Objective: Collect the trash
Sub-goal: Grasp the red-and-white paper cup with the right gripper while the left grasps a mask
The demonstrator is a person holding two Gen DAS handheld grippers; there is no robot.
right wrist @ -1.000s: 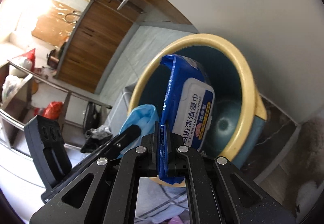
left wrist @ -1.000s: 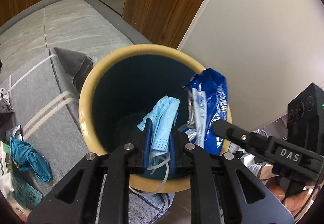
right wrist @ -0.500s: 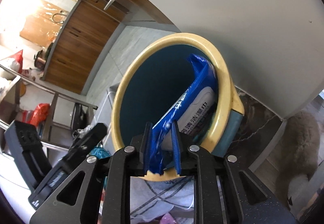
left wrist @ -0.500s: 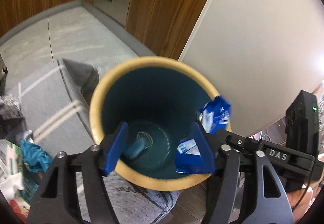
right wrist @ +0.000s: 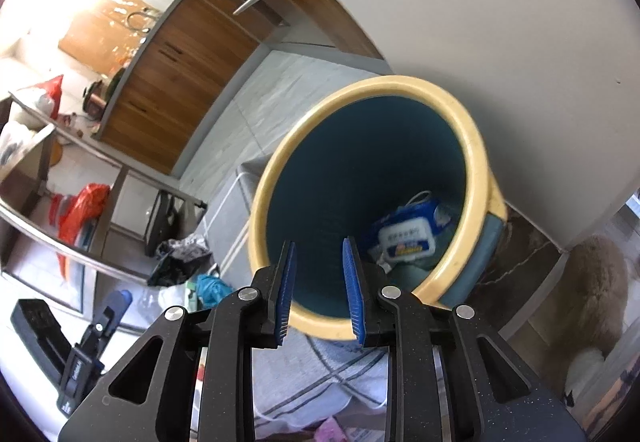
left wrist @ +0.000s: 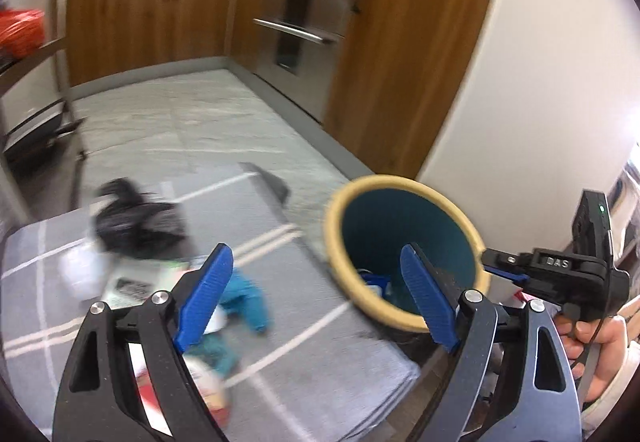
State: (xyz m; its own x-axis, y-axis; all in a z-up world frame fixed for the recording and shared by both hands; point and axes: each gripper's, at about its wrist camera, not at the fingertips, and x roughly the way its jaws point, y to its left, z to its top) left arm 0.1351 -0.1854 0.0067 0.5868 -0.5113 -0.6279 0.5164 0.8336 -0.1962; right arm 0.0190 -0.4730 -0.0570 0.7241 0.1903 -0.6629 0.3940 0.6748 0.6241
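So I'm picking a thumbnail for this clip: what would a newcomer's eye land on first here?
The yellow-rimmed teal bin fills the middle of the right wrist view, standing against the white wall, with a blue wipes pack lying at its bottom. The right claw hangs empty over its near rim, jaws opening. In the left wrist view, blurred litter, including a teal rag, lies on the grey striped rug beside the bin.

Left wrist view: taken from above the grey rug (left wrist: 328, 374), angled down and forward toward the wooden cabinets (left wrist: 404, 54), with the bin (left wrist: 340, 266) seen near at lower right. Right wrist view: held close over the bin (right wrist: 476, 146), aimed steeply down into its mouth. Shared by both views: bin, rug, cabinets and white wall (right wrist: 460, 2).
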